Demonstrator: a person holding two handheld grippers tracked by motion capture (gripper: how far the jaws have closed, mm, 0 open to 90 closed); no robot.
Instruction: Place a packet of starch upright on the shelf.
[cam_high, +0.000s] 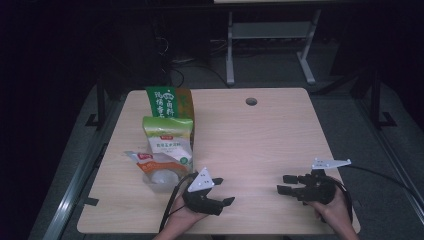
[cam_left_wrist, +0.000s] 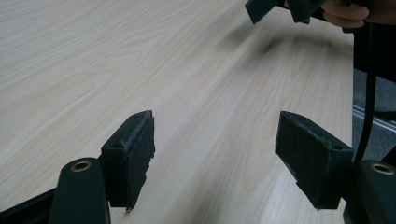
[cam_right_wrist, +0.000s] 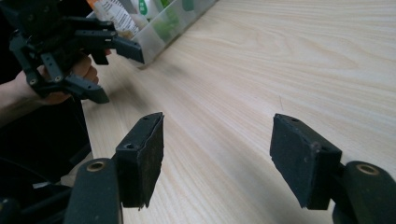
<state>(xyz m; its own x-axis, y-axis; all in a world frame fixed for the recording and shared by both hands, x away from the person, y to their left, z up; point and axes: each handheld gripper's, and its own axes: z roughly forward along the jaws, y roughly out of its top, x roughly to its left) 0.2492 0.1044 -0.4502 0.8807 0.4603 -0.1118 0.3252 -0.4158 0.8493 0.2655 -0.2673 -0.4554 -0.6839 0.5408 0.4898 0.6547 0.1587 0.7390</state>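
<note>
- Left gripper (cam_high: 226, 191) near table's (cam_high: 260, 135) front edge, jaws apart, empty.
- Right gripper (cam_high: 281, 184) likewise, front right.
- Pouch (cam_high: 157, 167) lies left of centre, just beside left gripper: probably light, soft, slippery film; pinch its sealed edge.

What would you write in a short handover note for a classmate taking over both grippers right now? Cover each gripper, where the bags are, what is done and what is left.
Left gripper: jaws open, holding nothing, low over the table just right of the clear bag.
Right gripper: jaws open, holding nothing, over the table's right front part.
Bags: three in a row on the left side. The clear bag lies nearest the person, the green-topped bag stands behind it, and the green and orange bag stands at the back.
Done: nothing gripped yet.
Left: probably the first grasp; the clear bag is closest to the left gripper.
</note>
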